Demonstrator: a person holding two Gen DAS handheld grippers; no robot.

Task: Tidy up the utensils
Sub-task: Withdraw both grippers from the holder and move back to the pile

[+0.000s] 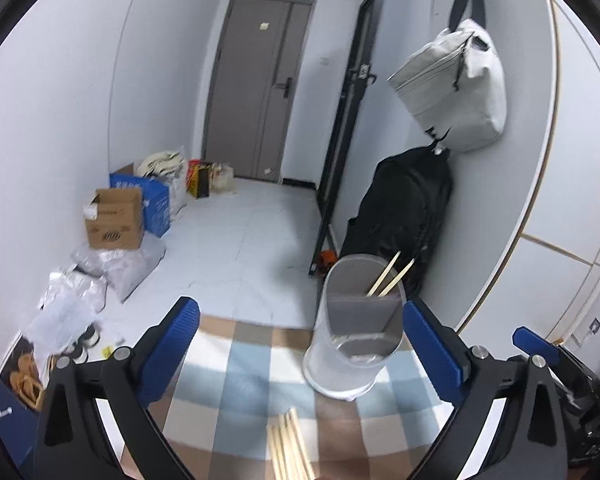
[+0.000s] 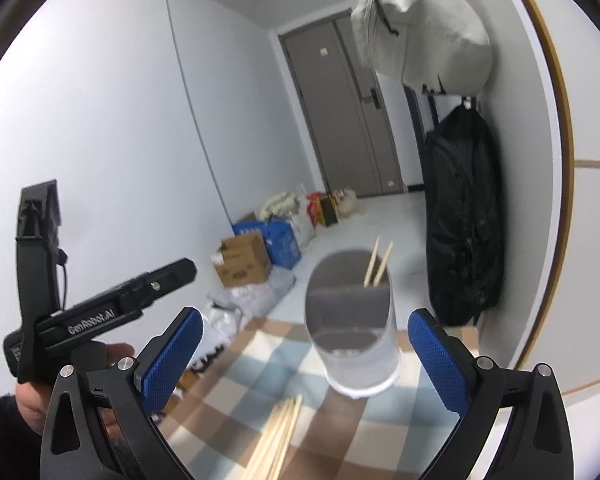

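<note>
A translucent cylindrical utensil holder with a grey divider stands on a checked tablecloth. Two wooden chopsticks lean in its rear compartment. A loose bundle of chopsticks lies on the cloth in front of it. My left gripper is open, blue pads wide apart, nothing between them; the holder stands just ahead, toward its right finger. My right gripper is also open and empty, with the holder ahead between its fingers.
The table's far edge drops to a tiled floor with cardboard boxes and plastic bags along the left wall. A grey bag and a black backpack hang on the right wall. A hand holds the left gripper's body.
</note>
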